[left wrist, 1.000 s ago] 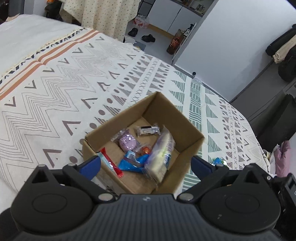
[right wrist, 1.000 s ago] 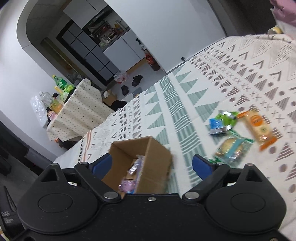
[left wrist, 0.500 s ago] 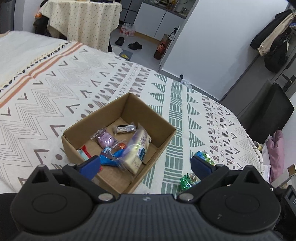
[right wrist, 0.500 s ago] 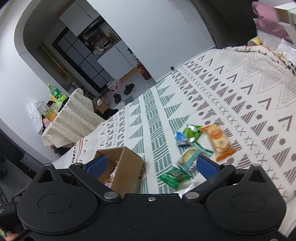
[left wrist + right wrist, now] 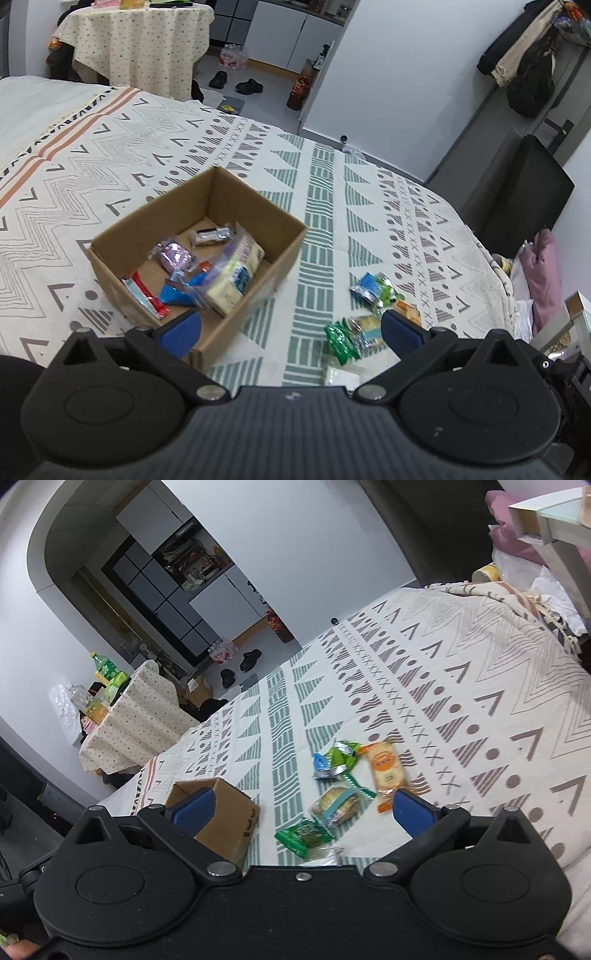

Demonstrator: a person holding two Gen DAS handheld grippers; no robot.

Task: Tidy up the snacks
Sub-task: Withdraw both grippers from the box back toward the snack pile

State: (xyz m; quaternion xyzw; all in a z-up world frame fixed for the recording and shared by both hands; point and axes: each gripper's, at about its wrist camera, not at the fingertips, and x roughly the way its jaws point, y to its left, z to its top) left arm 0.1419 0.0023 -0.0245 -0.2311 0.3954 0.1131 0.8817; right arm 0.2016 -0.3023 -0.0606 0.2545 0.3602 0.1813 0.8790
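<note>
Over the last second both cameras had pulled up and back from the box [image 5: 207, 254]: the left view, which a second earlier was filled by the box alone, now also took in the loose snacks on the bed [image 5: 369, 192] to the right of the box, and the right view had swung from the box toward that same cluster. This reads as one drop-off finished and the next pick being lined up, not yet begun. Inside the box lay about 5 packets, among them a purple packet [image 5: 173, 254], a pale packet [image 5: 234, 278] and a red packet [image 5: 146, 295]. Right of the box, apart from it, lay a green packet [image 5: 303, 836] nearest, then a clear-wrapped cake [image 5: 338, 805], a blue-green packet [image 5: 334, 762] and an orange packet [image 5: 386, 770] farthest; a white packet showed partly at the lower edge. So the task looked roughly half done, with 4 or 5 snacks left outside the box. The left claw [image 5: 290, 328] hung spread wide above the box's near right corner, empty and touching nothing. The right claw [image 5: 303, 810] was likewise wide apart and empty, held above the bed with the box behind its left finger and the snacks framed between its fingers.
</note>
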